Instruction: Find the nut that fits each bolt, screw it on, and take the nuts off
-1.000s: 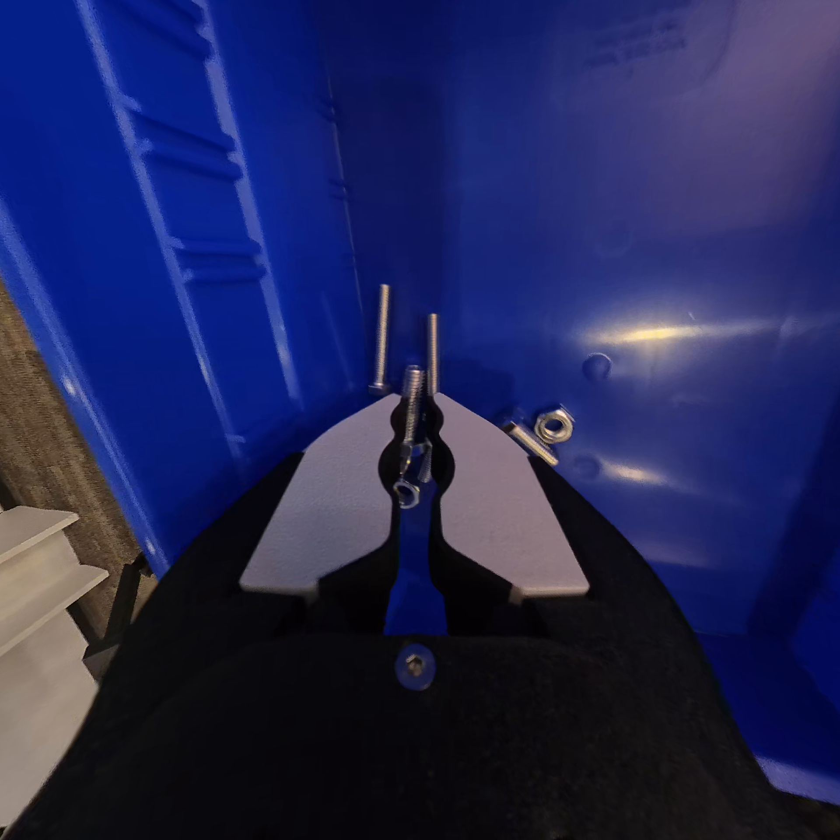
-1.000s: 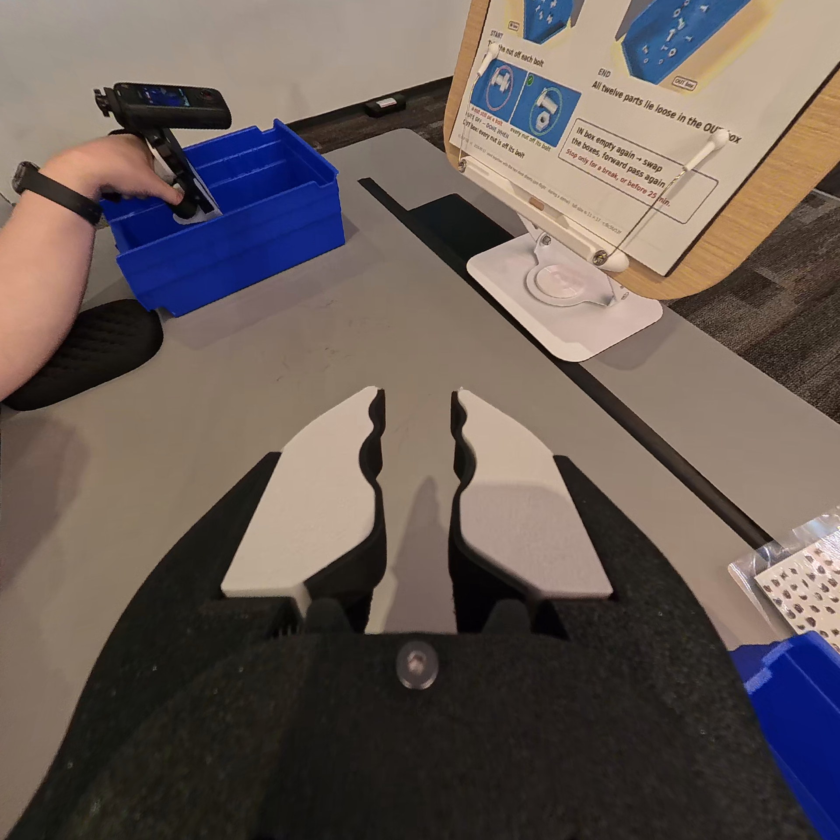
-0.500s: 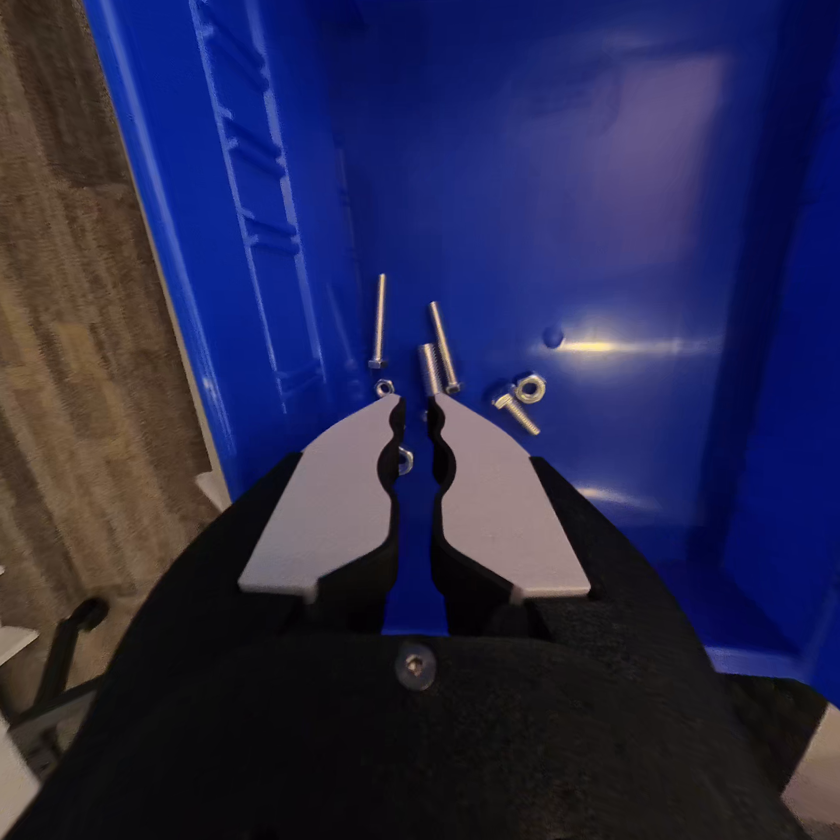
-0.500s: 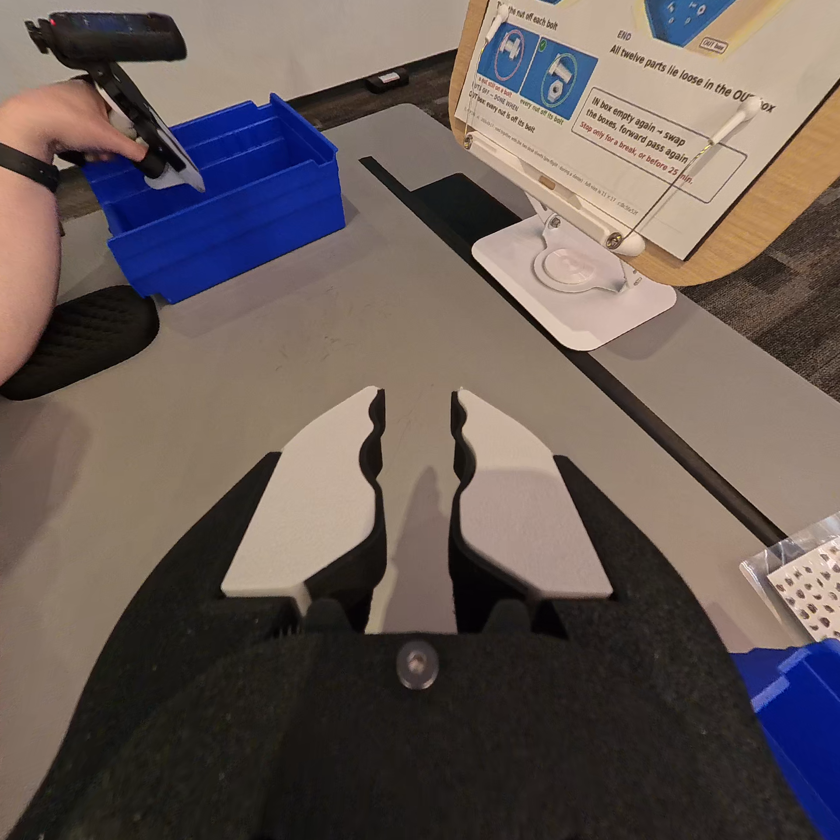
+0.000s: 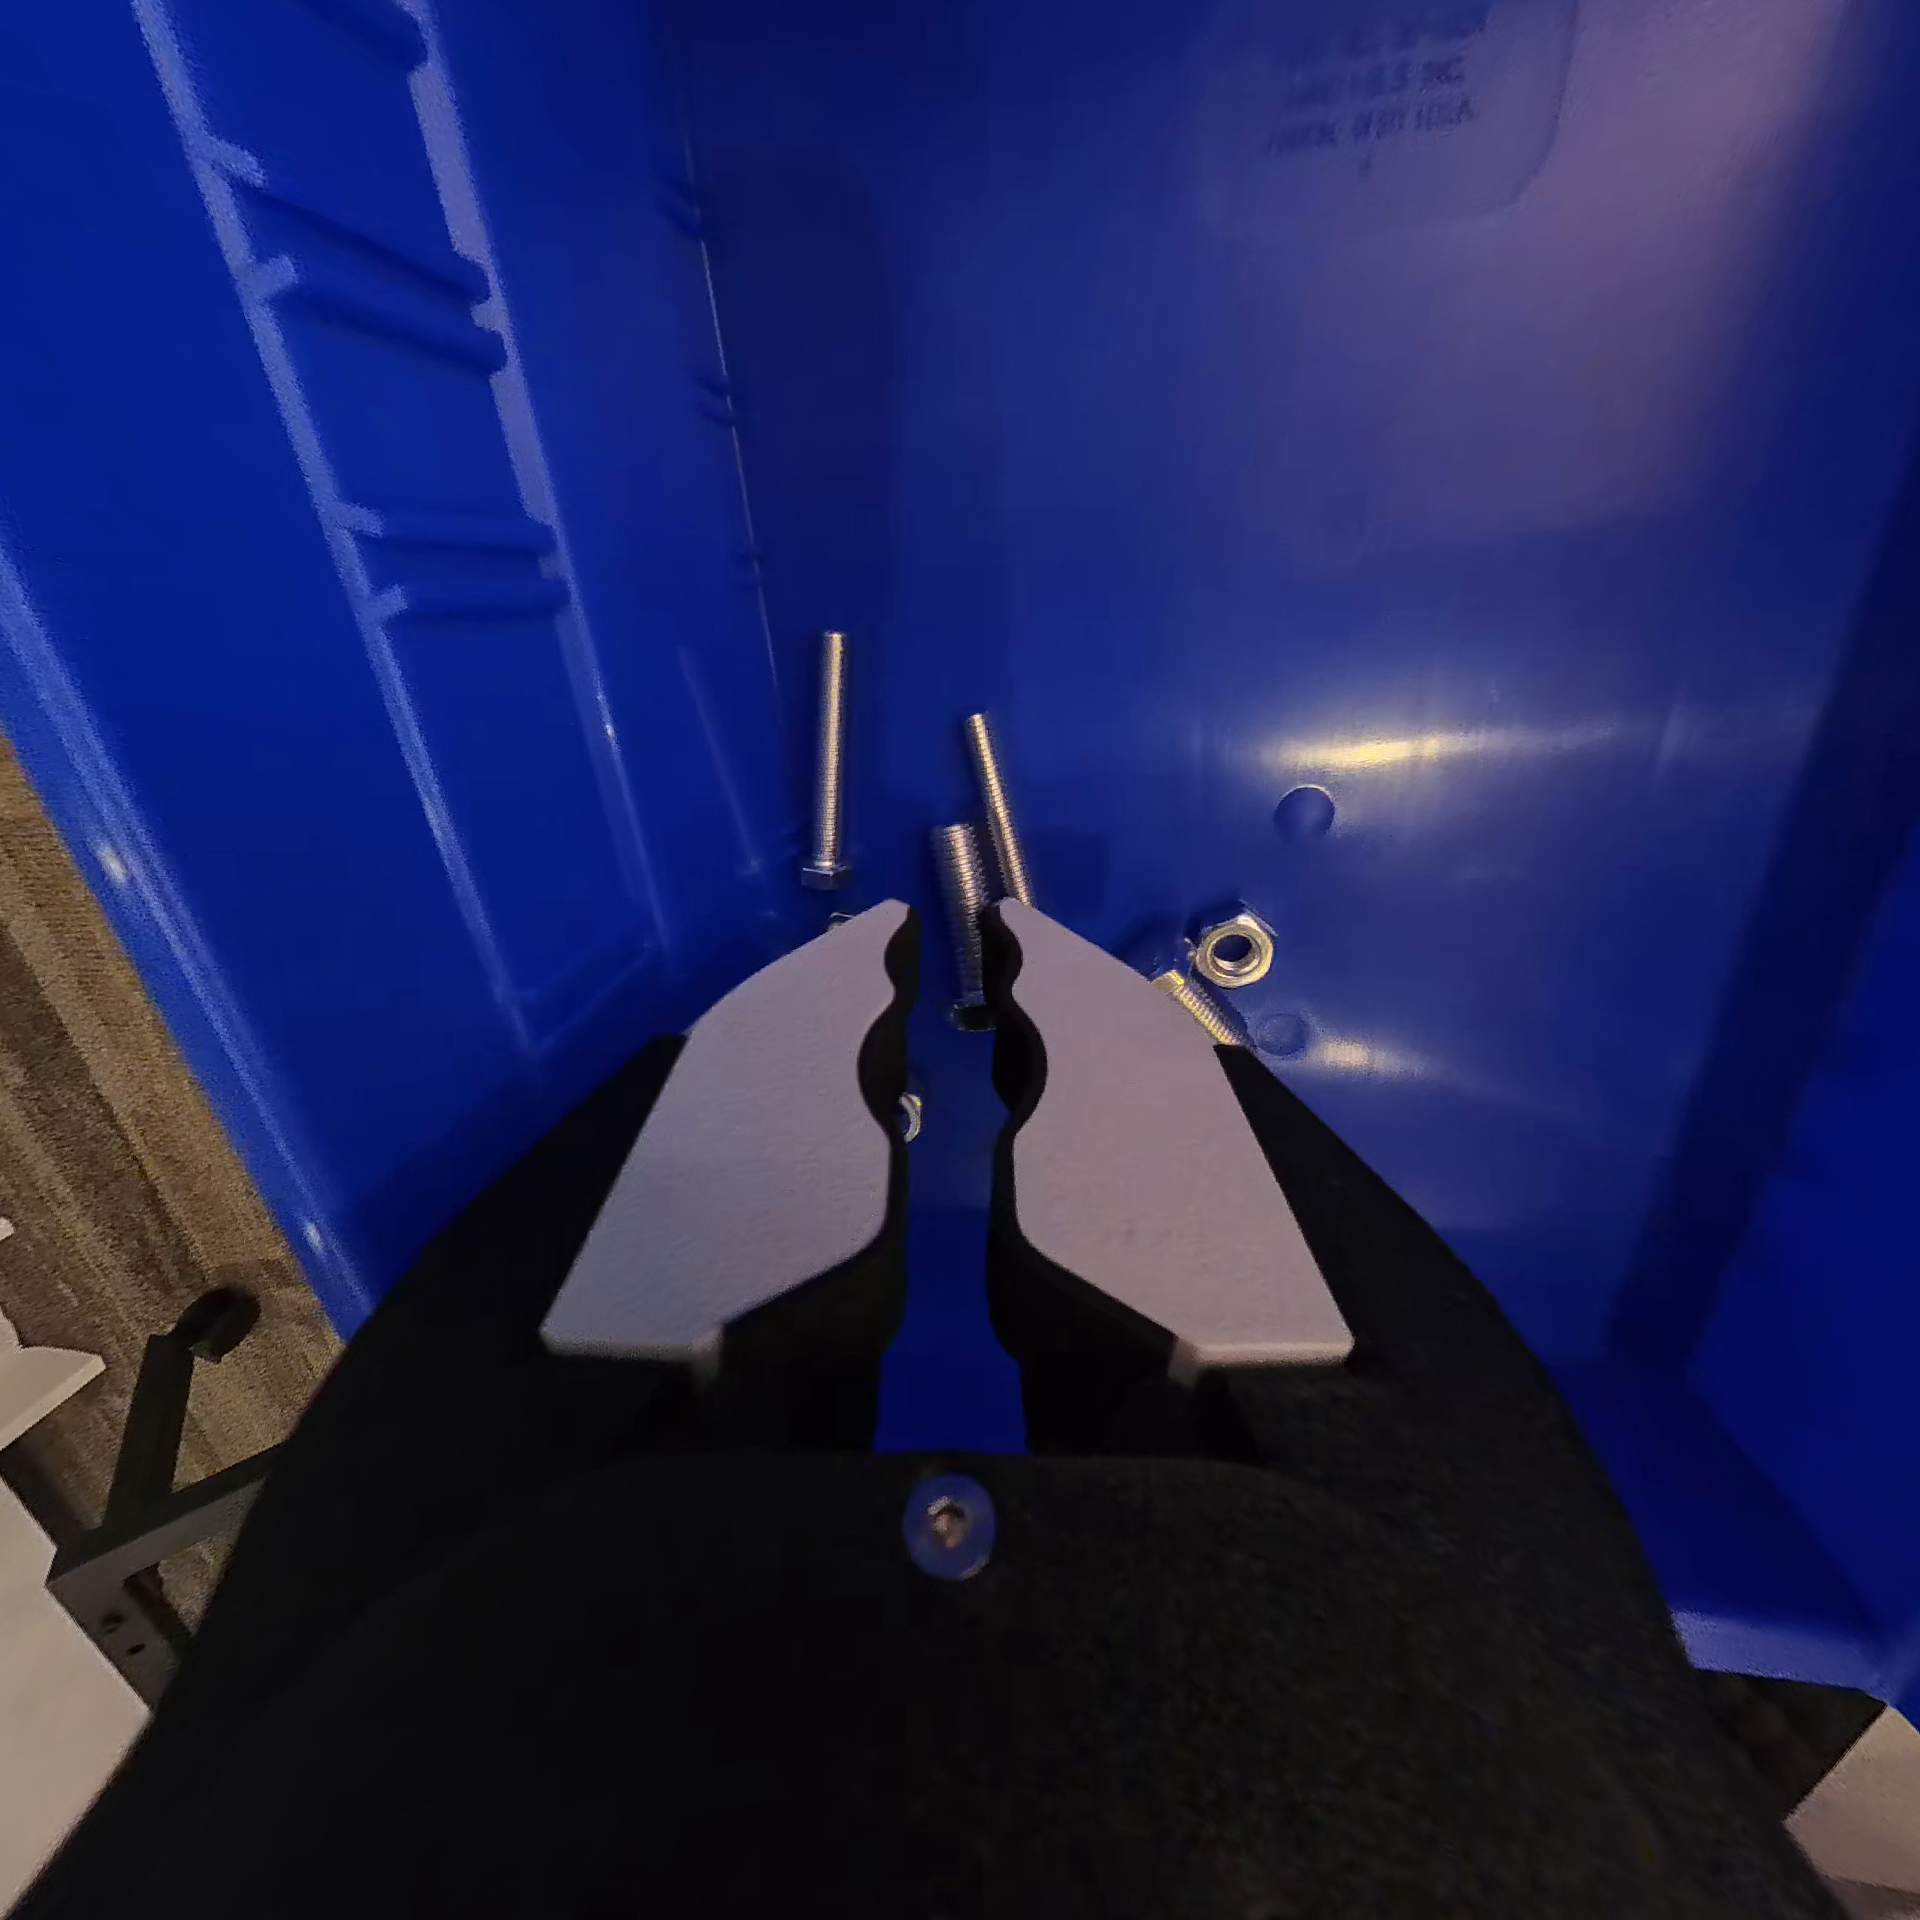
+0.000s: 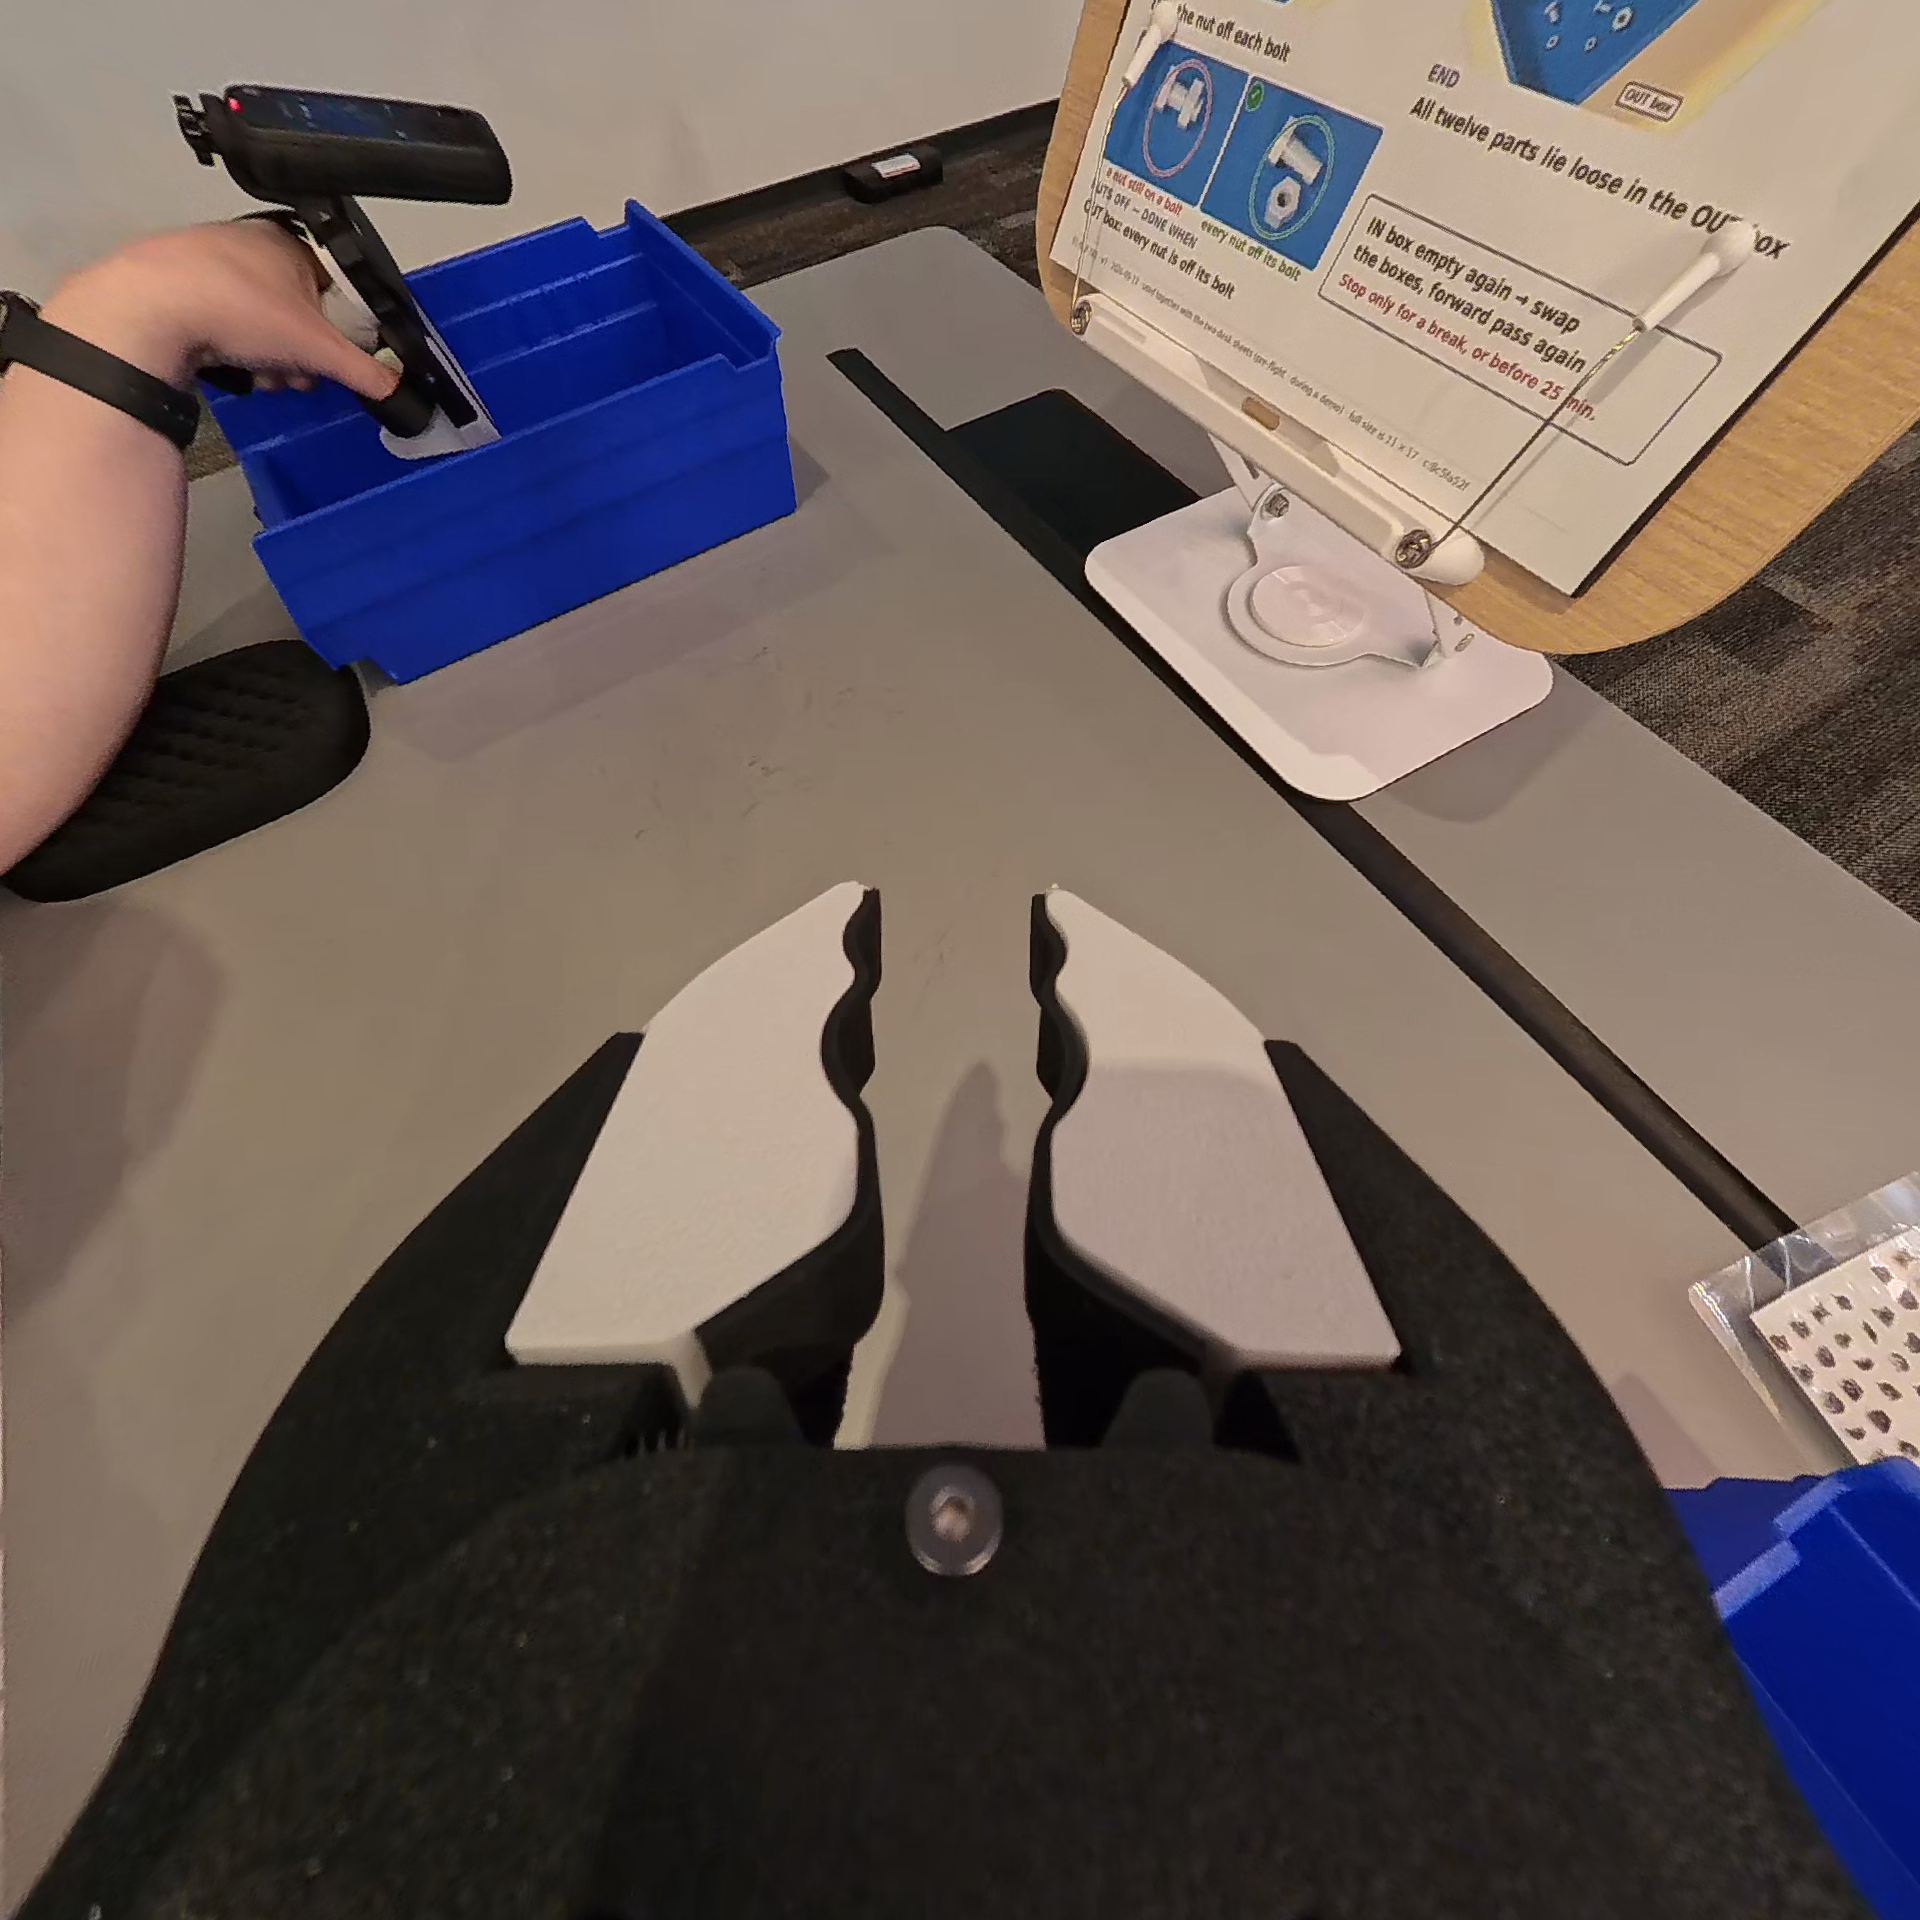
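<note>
The left gripper (image 5: 958, 914) is down inside the blue bin (image 5: 1351, 520), its jaws narrowly apart around the thick bolt (image 5: 961, 904) that lies on the bin floor. The bolt's threaded shank sticks out past the tips and its head (image 5: 971, 1013) sits in the gap; whether the pads touch it cannot be told. Left of it, against the ribbed wall, lies a long thin bolt (image 5: 828, 769), head toward the camera. A second thin bolt (image 5: 995, 805) lies just beside the thick one, its lower end hidden behind the right finger (image 5: 1143, 1122). A large nut (image 5: 1229, 948) lies flat to the right, with a short bolt (image 5: 1195, 1003) just below it, half covered by the same finger. A small nut (image 5: 910, 1114) peeks from behind the left finger (image 5: 769, 1122), only its edge showing. Another bit of metal (image 5: 837, 918) at that finger's tip is too hidden to name.

In the right wrist view the right gripper (image 6: 956, 904) is above the grey table (image 6: 623, 883), jaws moderately apart and empty. Far left, a hand (image 6: 208, 301) holds the left gripper (image 6: 442, 431) in the bin (image 6: 540, 540); its tips are hidden below the rim. A black pad (image 6: 197, 758) lies under the forearm. An instruction board (image 6: 1455, 260) stands to the right, cut off at the top. A second blue bin (image 6: 1829, 1621) and a clear bag (image 6: 1839, 1340) are clipped at the right edge
</note>
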Motion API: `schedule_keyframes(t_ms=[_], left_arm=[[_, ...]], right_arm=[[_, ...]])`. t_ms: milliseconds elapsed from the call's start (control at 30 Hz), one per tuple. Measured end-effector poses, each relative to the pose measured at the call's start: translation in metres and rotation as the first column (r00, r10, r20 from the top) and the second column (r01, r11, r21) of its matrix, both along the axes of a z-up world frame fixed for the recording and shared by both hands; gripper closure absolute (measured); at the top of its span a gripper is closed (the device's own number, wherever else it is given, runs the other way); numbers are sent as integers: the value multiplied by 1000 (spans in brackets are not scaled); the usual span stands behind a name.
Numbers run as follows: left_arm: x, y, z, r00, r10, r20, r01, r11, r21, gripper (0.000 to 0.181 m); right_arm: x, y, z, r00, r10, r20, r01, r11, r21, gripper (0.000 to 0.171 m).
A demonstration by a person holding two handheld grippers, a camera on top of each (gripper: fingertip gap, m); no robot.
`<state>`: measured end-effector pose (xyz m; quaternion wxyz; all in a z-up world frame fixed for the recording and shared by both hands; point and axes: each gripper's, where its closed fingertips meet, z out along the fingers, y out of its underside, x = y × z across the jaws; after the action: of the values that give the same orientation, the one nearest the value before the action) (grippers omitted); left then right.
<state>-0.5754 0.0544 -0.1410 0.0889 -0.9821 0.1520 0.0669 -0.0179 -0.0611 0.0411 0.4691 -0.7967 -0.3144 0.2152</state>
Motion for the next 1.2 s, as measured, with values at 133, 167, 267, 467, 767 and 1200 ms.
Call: schedule_keyframes(t_ms=[133,167,267,467,767,1200], left_arm=[[4,-1,-2,998,16,69,-15,1000,-2,172],[4,-1,-2,996,23,81,-23,1000,-2,172],[4,-1,-2,995,35,94,-35,999,-3,172],[-5,-8,-7,999,-12,-51,9,998,-57,163],[0,-10,-10,999,-34,-13,33,996,-83,172],[182,-34,178,652,-691,311,400,663,633,172]], right_arm=[[0,0,0,1000,-1,7,1,1000,0,145],[-1,0,-1,1000,0,10,0,1000,2,145],[-3,-1,-1,1000,6,12,-6,1000,1,145],[-7,0,-6,999,18,30,-18,1000,-7,145],[-10,-1,-6,999,27,34,-27,1000,-5,145],[-40,-3,3,993,119,-19,-118,991,71,146]])
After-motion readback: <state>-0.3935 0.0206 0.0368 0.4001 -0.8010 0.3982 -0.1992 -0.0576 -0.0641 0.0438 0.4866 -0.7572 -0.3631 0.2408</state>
